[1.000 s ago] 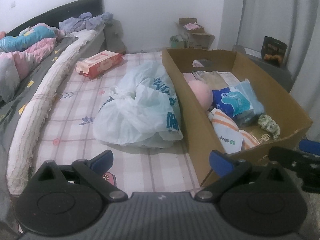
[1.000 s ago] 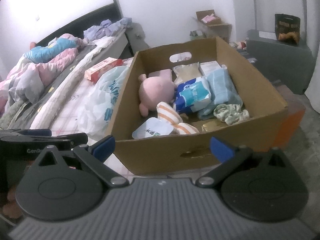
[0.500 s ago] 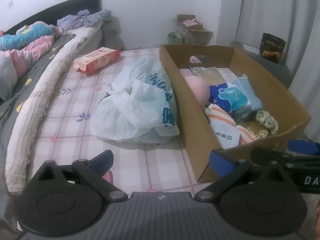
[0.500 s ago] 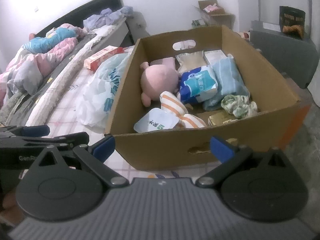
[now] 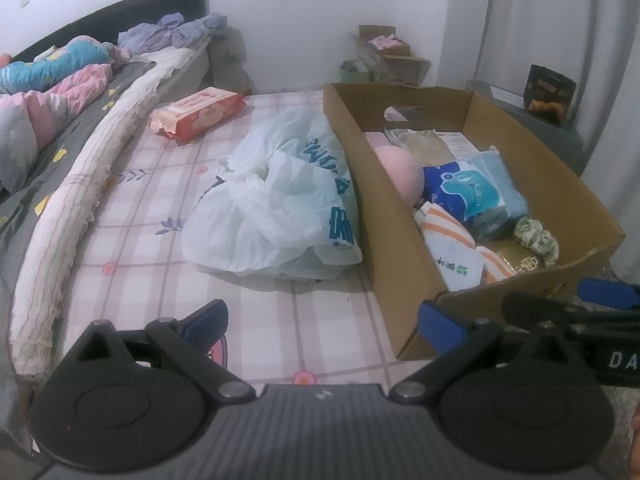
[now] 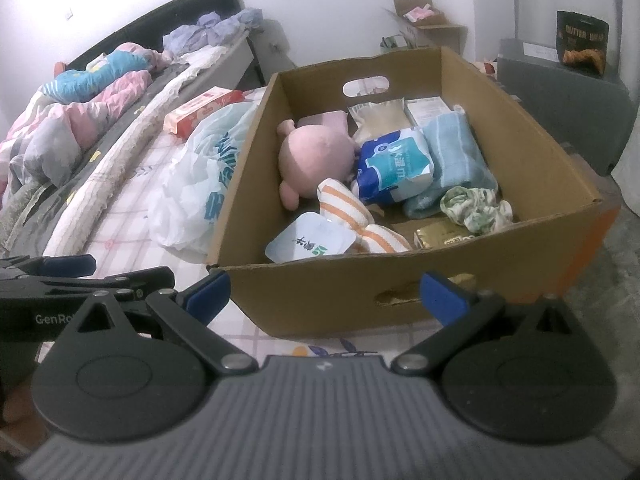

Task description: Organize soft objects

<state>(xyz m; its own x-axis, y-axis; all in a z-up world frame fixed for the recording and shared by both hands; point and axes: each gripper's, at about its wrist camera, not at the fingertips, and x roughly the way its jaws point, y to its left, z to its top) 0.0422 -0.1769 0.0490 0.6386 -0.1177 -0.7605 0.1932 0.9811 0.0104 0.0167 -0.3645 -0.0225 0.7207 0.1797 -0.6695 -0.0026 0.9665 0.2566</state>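
Here the cardboard box (image 6: 400,292) sits on the checked bedsheet (image 5: 132,208), holding a pink plush toy (image 6: 312,160), blue towel (image 6: 460,152) and green scrunchie (image 6: 476,208). A white plastic bag (image 5: 276,200) touches the box's left wall. Left gripper (image 5: 322,318) and right gripper (image 6: 324,292) hover before the box's near wall, jaws spread wide, empty.

Compared with one second ago, the right tool (image 6: 324,294) sits higher over the cardboard box (image 6: 532,136), so more of the box floor shows. In the left wrist view, the right tool (image 5: 600,304) reaches further in from the right edge, now crossing the lower right of the frame.
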